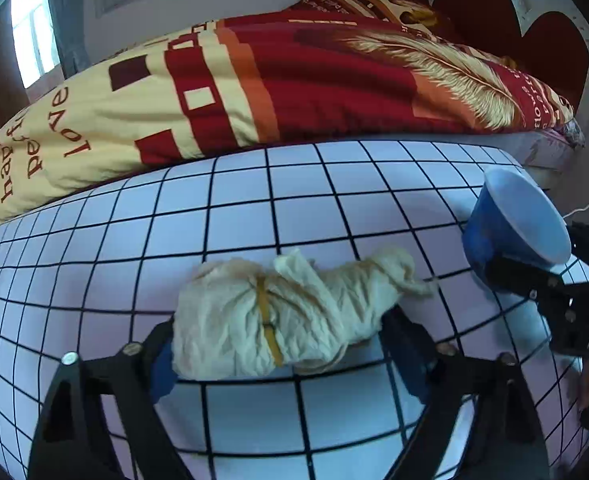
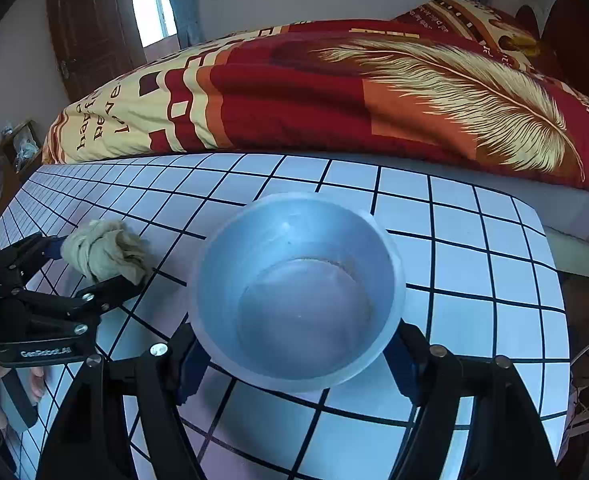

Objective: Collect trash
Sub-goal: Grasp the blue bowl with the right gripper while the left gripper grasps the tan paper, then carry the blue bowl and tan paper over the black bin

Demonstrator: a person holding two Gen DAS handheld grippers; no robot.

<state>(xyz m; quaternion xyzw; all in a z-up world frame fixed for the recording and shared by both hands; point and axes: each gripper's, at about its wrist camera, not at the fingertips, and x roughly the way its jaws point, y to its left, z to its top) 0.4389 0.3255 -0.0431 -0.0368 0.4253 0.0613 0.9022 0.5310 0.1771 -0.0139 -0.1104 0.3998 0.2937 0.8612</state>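
The left gripper (image 1: pixel 278 344) is closed on a crumpled cream cloth wad (image 1: pixel 282 316) bound by a yellow rubber band (image 1: pixel 268 320); its two fingers press the wad from the left and right, and the bundle sits low over the counter (image 1: pixel 254 208), which carries a white sheet with a black grid. In the right wrist view the same wad (image 2: pixel 102 250) shows at the left, held between the black fingers of that gripper (image 2: pixel 94 264). The right gripper (image 2: pixel 294 360) is clamped on a blue plastic cup (image 2: pixel 294 292), with its fingers against the cup's left and right walls; the cup's open mouth faces the camera and its pale inside looks empty. In the left wrist view the cup (image 1: pixel 514 224) is at the right, tilted, just right of the wad. Beyond the counter's far edge lies a bed with a red and cream quilt (image 1: pixel 254 80) printed with a feather. A window (image 2: pixel 150 4) and a dark wooden door (image 2: pixel 86 32) stand at the far left.
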